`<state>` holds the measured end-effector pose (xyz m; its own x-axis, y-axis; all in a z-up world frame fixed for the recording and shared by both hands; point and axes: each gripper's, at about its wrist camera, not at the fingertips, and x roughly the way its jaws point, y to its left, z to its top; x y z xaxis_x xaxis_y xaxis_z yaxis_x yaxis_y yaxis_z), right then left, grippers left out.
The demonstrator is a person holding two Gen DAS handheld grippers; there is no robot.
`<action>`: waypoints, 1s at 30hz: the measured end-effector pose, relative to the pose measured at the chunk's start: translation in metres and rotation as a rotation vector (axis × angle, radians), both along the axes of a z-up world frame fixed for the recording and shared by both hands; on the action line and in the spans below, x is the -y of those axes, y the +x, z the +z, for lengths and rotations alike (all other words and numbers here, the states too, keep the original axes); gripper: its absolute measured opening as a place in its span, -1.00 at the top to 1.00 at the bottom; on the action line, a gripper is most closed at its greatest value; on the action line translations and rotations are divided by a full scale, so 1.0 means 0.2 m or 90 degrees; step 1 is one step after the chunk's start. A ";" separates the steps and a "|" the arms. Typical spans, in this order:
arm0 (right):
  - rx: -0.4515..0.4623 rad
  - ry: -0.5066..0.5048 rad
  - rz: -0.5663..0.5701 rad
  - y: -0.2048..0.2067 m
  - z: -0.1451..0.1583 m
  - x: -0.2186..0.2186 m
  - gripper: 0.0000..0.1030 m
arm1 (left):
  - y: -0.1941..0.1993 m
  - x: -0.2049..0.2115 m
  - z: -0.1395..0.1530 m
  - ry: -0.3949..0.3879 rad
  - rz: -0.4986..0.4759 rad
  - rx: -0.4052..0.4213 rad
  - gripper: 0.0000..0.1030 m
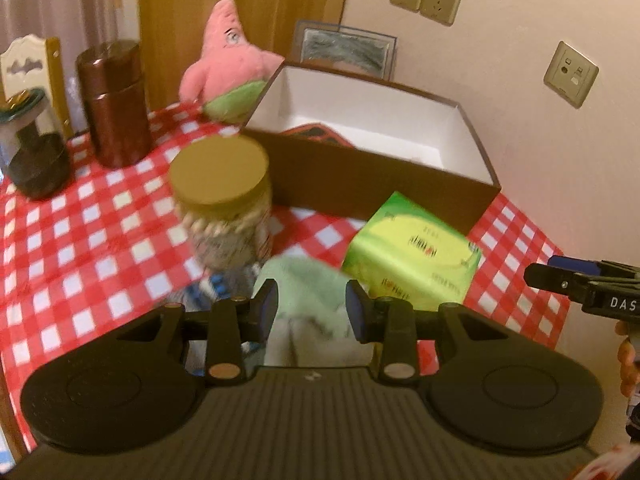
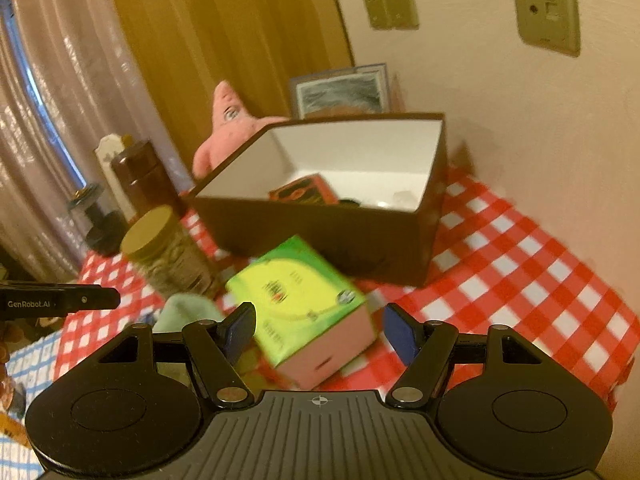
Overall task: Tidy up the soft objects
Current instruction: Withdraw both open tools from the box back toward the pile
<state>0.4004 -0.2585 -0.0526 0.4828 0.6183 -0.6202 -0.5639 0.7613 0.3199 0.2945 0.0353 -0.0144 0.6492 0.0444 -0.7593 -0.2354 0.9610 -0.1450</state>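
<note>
Right up front in the left wrist view, the left gripper has its jaws partly apart with a pale green cloth bunched between them. Motion blur means I can't tell if the pads actually press on it or just straddle it. Looks like light, floppy fabric that'll sag and drag, so I'd pinch a thick fold near the middle, not a loose edge. Just past the right jaw sits a green tissue pack, ahead of the left jaw a gold-lidded jar, and farther ahead the open brown box with a pink starfish plush behind its left corner. This gripper tips steeply down at the checkered tablecloth.

Over in the right wrist view, the right gripper is spread wide, jaws either side of the tissue pack with a gap on both sides, so nothing's held. Pack looks squashy and light with a slick wrapper; I'd squeeze across its long flat sides. Gripper slants down more gently, box straight ahead, the plush peeking behind it, the cloth just left of the left jaw.
</note>
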 end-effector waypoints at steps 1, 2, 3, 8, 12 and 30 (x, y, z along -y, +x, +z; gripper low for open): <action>-0.004 -0.002 0.005 -0.02 -0.01 -0.01 -0.36 | -0.03 -0.01 0.00 0.001 0.004 -0.001 0.34; -0.008 -0.003 0.009 -0.05 -0.02 -0.02 -0.36 | -0.06 -0.02 -0.01 0.003 0.006 -0.002 0.34; -0.012 -0.004 0.013 -0.07 -0.02 -0.03 -0.36 | -0.09 -0.02 -0.01 0.003 0.009 -0.003 0.34; -0.031 -0.003 0.039 -0.17 -0.07 -0.08 -0.36 | -0.21 -0.07 -0.04 0.001 0.030 -0.009 0.34; -0.050 0.003 0.046 -0.21 -0.11 -0.10 -0.36 | -0.29 -0.10 -0.08 -0.005 0.046 -0.022 0.34; -0.087 -0.046 0.098 -0.35 -0.26 -0.26 -0.36 | -0.53 -0.17 -0.26 -0.005 0.083 -0.067 0.34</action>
<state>0.3312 -0.2071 -0.1051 0.2948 0.6294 -0.7190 -0.6305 0.6935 0.3486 0.1878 0.0693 -0.0660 0.5549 0.1169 -0.8236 -0.3726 0.9201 -0.1204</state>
